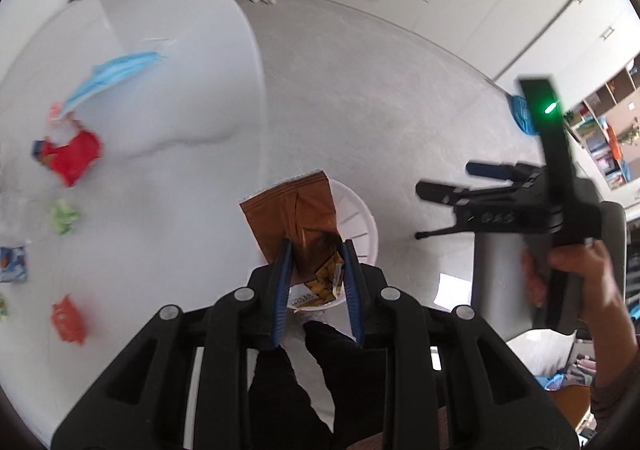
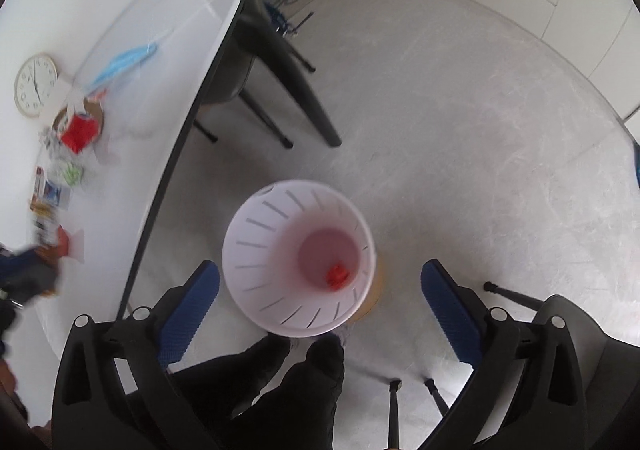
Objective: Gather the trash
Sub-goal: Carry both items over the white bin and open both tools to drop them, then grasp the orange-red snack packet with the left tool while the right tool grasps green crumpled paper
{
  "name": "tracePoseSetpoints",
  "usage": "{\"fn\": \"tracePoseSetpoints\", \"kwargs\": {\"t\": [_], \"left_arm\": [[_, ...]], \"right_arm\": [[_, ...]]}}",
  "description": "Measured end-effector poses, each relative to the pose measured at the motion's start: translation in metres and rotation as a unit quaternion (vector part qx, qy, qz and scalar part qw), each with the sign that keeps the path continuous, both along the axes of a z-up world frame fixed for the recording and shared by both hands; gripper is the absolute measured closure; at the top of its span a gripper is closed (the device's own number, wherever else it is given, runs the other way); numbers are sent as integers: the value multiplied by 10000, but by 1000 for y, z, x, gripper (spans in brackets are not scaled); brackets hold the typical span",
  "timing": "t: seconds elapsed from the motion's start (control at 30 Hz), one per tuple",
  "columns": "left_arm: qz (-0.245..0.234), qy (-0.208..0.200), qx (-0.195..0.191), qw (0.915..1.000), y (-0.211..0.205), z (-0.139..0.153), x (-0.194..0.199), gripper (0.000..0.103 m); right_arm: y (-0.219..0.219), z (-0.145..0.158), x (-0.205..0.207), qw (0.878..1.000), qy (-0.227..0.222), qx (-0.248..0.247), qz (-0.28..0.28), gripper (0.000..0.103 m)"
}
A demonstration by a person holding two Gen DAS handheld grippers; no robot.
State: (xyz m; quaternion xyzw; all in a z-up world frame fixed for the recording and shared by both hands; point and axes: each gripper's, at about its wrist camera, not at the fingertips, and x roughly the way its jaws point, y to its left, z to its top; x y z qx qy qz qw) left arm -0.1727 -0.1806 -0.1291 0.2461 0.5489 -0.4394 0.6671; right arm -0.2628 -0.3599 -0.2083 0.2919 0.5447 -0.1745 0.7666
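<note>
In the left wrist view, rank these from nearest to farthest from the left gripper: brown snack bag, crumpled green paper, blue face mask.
1. brown snack bag: pinched in the left gripper, over the white bin.
2. crumpled green paper: on the table, left.
3. blue face mask: farther up the table, upper left.

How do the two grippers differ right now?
The left gripper is clamped on the brown snack bag; the right gripper stands wide open with nothing between its pads. The left one holds its load over the white bin; the right one hangs empty above it. Both point steeply downward.
</note>
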Motion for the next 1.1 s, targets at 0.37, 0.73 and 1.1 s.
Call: {"fn": "tracePoseSetpoints", "kwargs": {"t": [0.37,0.73,1.1], "left_arm": [[359,-1,150,9992,-6,-23,-2,20],[2346,-944,150,9674,106,38,62,11],[3617,-666,430,9289,206,5,114,11]], "right_arm": [[-34,30,-10,9990,-422,-90,70,3],[10,73,32,9914,-973,-234,843,3],[95,98,97,9770,-1179,-438,1720,3]]}}
